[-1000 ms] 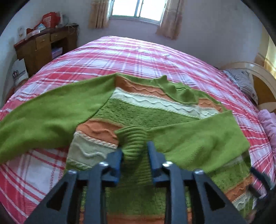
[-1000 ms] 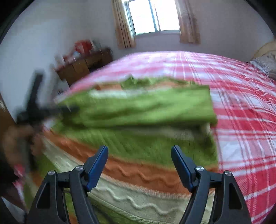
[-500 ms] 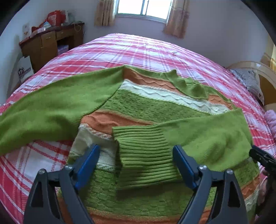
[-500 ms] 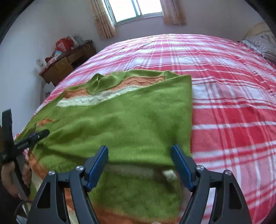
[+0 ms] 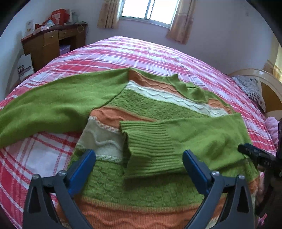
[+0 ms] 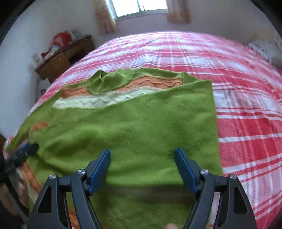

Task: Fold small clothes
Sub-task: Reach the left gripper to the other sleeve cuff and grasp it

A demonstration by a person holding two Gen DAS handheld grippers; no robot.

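A small knit sweater [image 5: 141,112], green with orange and cream stripes, lies flat on the bed. Its right sleeve [image 5: 185,142] is folded across the body, ribbed cuff [image 5: 149,146] near the middle. Its other sleeve [image 5: 52,107] stretches out to the left. My left gripper [image 5: 139,163] is open just above the cuff, holding nothing. My right gripper [image 6: 142,162] is open over the folded sleeve [image 6: 132,132], empty; it also shows at the right edge of the left wrist view [image 5: 255,156]. The collar [image 6: 109,81] lies at the far side.
The bed has a red and white plaid cover [image 5: 141,54]. A wooden desk [image 5: 51,44] with clutter stands at the far left by the wall. Pillows and a headboard [image 5: 264,82] are at the right. A window with curtains [image 5: 148,10] is behind.
My left gripper let go of the cuff and opened wide, leaving the sleeve folded across the body. My right gripper moved over the folded sleeve, staying open.
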